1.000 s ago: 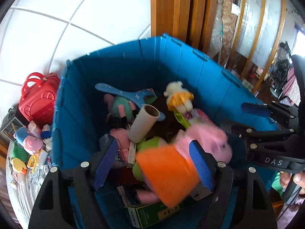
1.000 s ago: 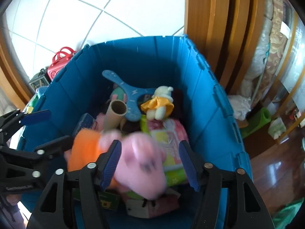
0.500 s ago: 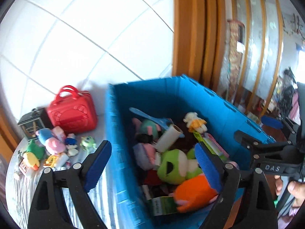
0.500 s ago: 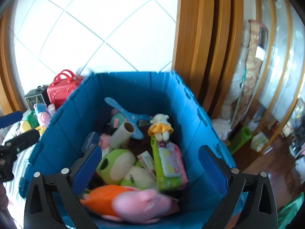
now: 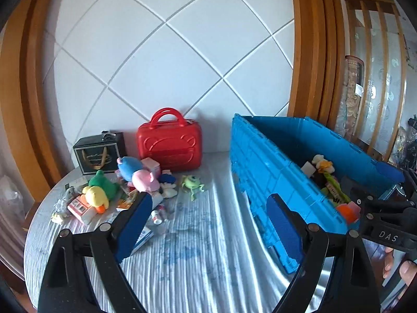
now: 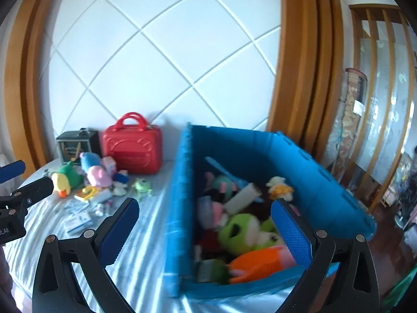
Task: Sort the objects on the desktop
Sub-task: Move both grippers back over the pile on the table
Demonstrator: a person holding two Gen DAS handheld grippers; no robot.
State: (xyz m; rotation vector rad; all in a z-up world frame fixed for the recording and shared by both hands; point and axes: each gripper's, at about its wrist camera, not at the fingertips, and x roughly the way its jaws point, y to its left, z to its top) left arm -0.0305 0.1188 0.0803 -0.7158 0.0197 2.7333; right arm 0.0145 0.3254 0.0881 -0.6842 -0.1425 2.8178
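Grippers first: your left gripper (image 5: 208,221) is spread wide with nothing between its blue pads, and your right gripper (image 6: 206,224) is just as wide and just as empty, hanging over the near wall of the blue crate (image 6: 179,208).

What remains to sort lies in a heap on the striped tablecloth (image 5: 195,247), well to the left of the crate. Plush toys there will likely be light and soft, so pinch them across the body, where the stuffing gives and fills the pads. I count five plain ones: a blue plush (image 5: 129,164), a pink plush (image 5: 144,180), a green plush (image 5: 103,184), a yellow duck plush (image 5: 95,197) and a small green one-eyed monster (image 5: 192,182), lying apart from the rest. Small cartons and a little bottle (image 5: 157,216) look stiffer and slicker (their number is hard to tell in the jumble); take them across their narrow sides.

One red toy suitcase (image 5: 169,146) and one black box (image 5: 97,154) stand against the wall, probably rigid.
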